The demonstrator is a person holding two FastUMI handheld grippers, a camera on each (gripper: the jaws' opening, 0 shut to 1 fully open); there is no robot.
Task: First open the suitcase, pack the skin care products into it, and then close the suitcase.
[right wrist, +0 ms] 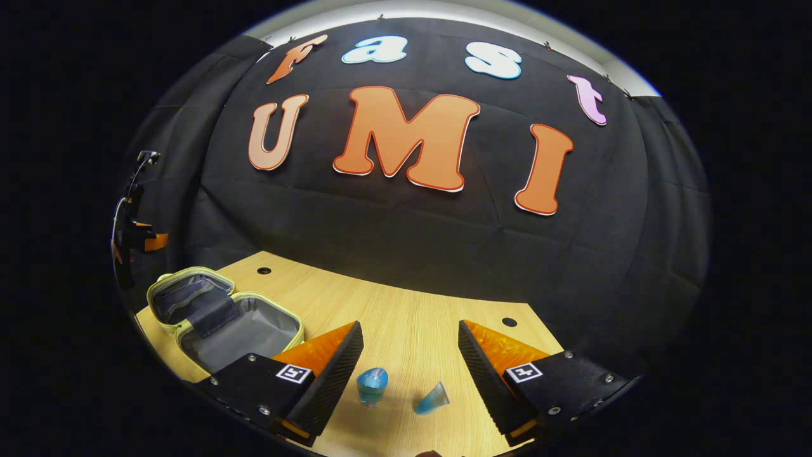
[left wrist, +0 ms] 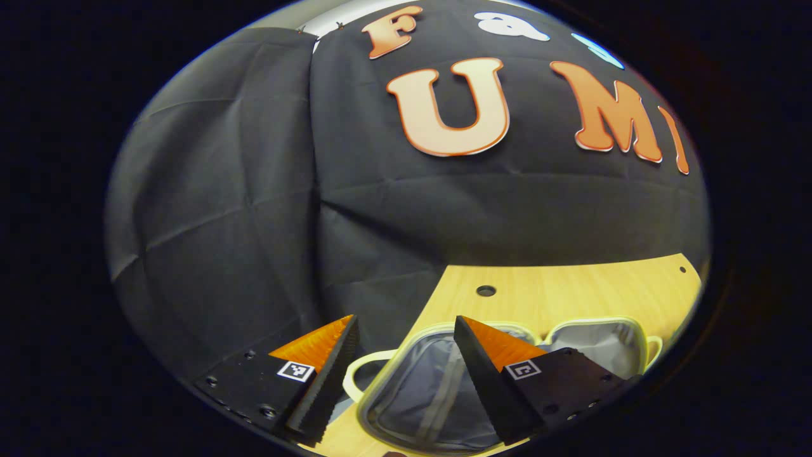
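Between the spread jaws of the right gripper (right wrist: pixel 410 358), a small blue bottle (right wrist: pixel 372 385) and a tilted blue tube (right wrist: pixel 432 398) are resting apart on the light wooden bench (right wrist: pixel 406 317). The left gripper (left wrist: pixel 406 355), jaws wide and empty, is hovering above the pale-yellow, grey-lined suitcase (left wrist: pixel 431 393), which is lying open.

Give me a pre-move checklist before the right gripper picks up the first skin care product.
1. Suitcase open, both halves lying flat on the table: ok.
2. Right gripper jaws apart, nothing between them: ok.
3. Blue bottle ahead of the jaws, standing on the table: ok.
4. Second blue product apart from the bottle, lying tipped: ok.
5. Left gripper open above the suitcase, holding nothing: ok.
6. Room inside the suitcase for both products: cannot tell.
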